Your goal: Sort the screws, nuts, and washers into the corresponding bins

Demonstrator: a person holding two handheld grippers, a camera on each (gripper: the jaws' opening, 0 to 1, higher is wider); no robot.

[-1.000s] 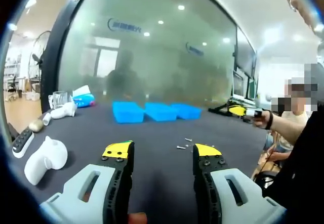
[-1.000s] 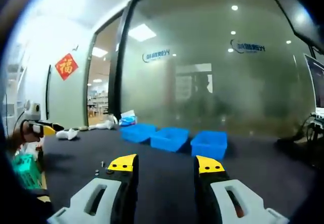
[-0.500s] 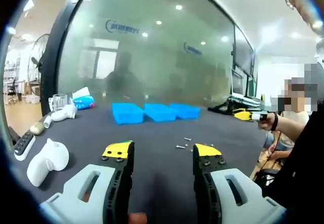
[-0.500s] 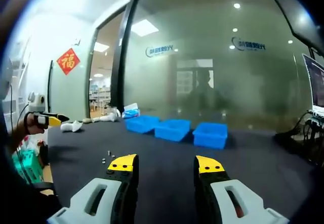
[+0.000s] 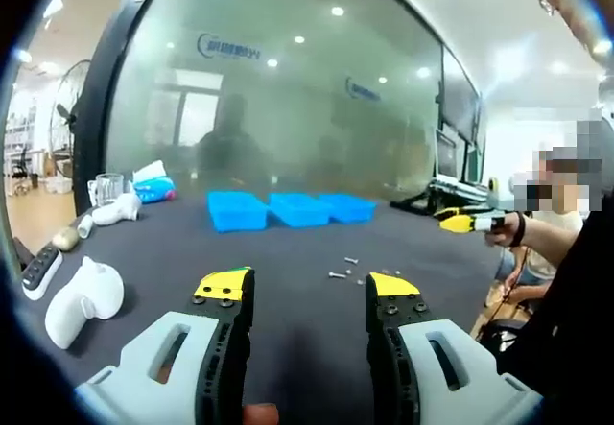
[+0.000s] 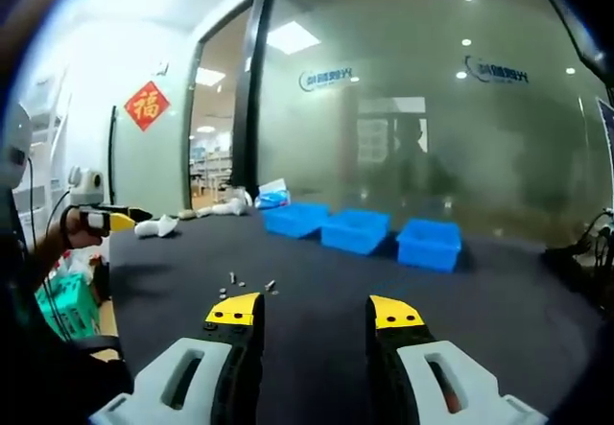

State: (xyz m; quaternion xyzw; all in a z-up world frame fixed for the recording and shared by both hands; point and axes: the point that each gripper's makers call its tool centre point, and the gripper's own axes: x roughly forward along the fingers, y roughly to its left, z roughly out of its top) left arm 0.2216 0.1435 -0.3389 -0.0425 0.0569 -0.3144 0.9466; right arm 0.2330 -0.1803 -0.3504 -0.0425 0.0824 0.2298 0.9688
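Three blue bins (image 5: 288, 209) stand in a row at the far side of the dark table; the right gripper view shows the bins (image 6: 363, 230) too. A few small screws and nuts (image 5: 343, 268) lie loose on the table in front of the bins, and these screws (image 6: 247, 283) sit just beyond my right gripper's left jaw. My left gripper (image 5: 309, 295) hovers open above the table with nothing between its jaws. My right gripper (image 6: 315, 312) is also open and holds nothing. The right gripper (image 5: 465, 222) comes into the left gripper view at the right, held by a person's hand.
White objects (image 5: 82, 295), a remote (image 5: 40, 270), a glass (image 5: 108, 189) and a tissue pack (image 5: 152, 187) lie along the table's left edge. A frosted glass wall stands behind the bins. Cables (image 5: 427, 204) lie at the far right. A person sits at the right edge.
Both views have shifted slightly with the hands; in the right gripper view the screws and bins appear nearer and further right. Both grippers stay open.
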